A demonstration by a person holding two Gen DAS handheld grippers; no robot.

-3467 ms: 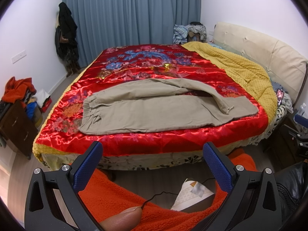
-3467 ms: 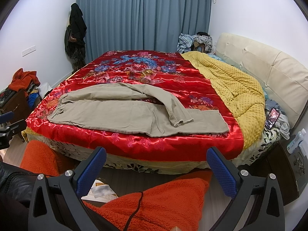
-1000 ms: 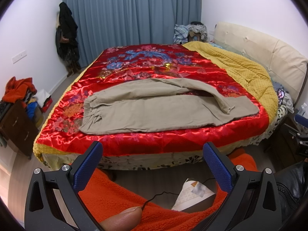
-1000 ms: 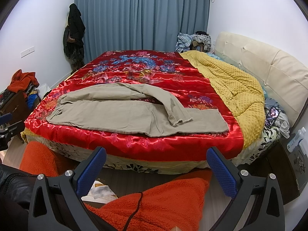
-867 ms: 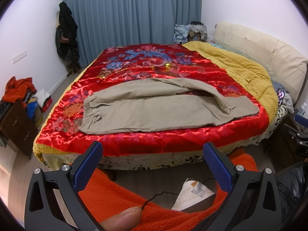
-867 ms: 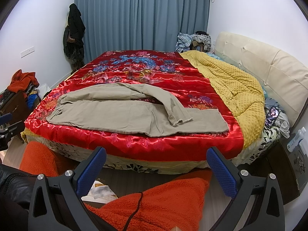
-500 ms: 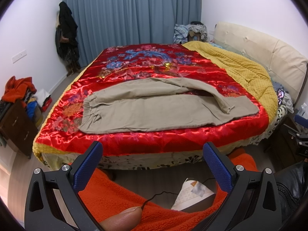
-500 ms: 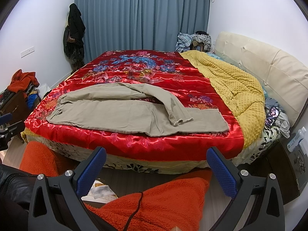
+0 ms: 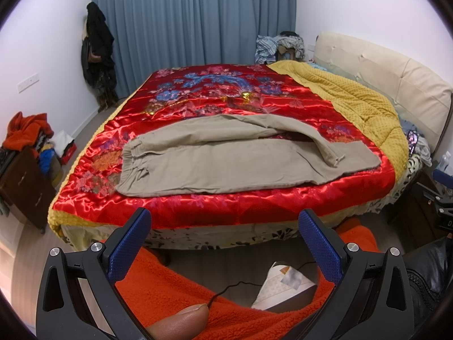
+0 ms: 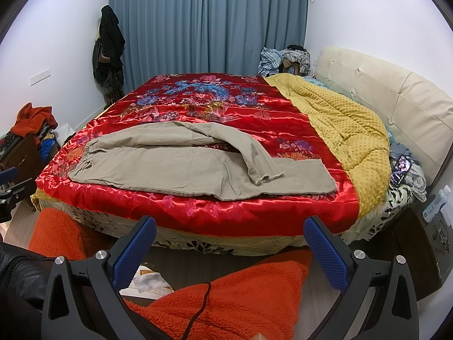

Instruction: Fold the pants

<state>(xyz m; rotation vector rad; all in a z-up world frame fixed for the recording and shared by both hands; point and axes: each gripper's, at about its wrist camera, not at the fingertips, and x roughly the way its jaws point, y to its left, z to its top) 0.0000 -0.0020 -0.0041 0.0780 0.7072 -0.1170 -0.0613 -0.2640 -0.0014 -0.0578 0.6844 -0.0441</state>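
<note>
Khaki pants lie along the near edge of a bed with a red satin cover. The waistband is at the left and the leg ends at the right. The upper leg is draped loosely across the lower one, its hem near the right end. My left gripper is open and empty, held short of the bed edge, well apart from the pants. My right gripper is open and empty too, also in front of the bed edge. The pants also show in the right wrist view.
A yellow quilt is folded back along the right side by the cream headboard. Orange fleece lies below the grippers. A dark dresser with clothes stands at the left, a nightstand at the right.
</note>
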